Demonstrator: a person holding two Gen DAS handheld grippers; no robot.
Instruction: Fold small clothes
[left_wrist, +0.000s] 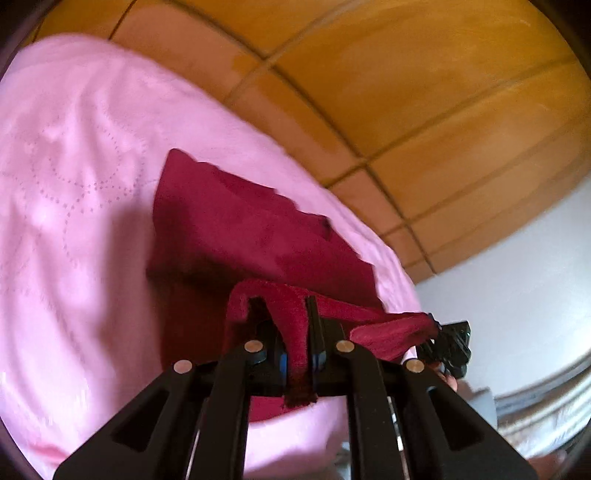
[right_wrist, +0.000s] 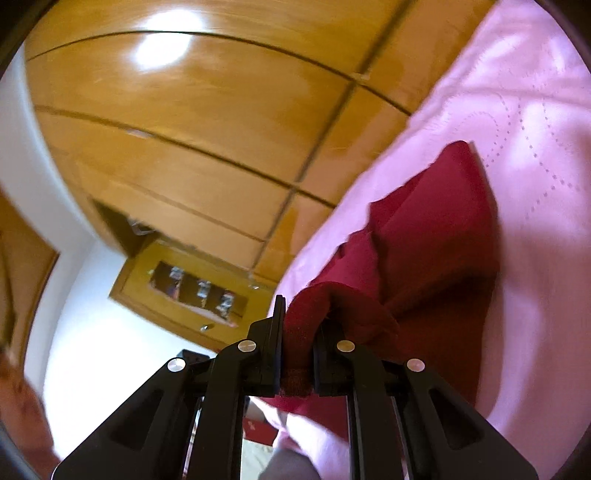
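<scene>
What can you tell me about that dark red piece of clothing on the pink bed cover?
The dark red garment looks like soft, slightly fuzzy fabric, plain with no print. Its near edge is lifted, pinched in two places: the left gripper and the right gripper each have their jaws shut on a bunched fold. The cloth stretches between them, while the far part lies spread, creased and sloping, on the pink quilted cover. Its exact type cannot be told from here.

We see a bed under a pink quilted cover (left_wrist: 74, 184), filling the frame's left; a dark red garment (left_wrist: 240, 236) lies on it, centre.
</scene>
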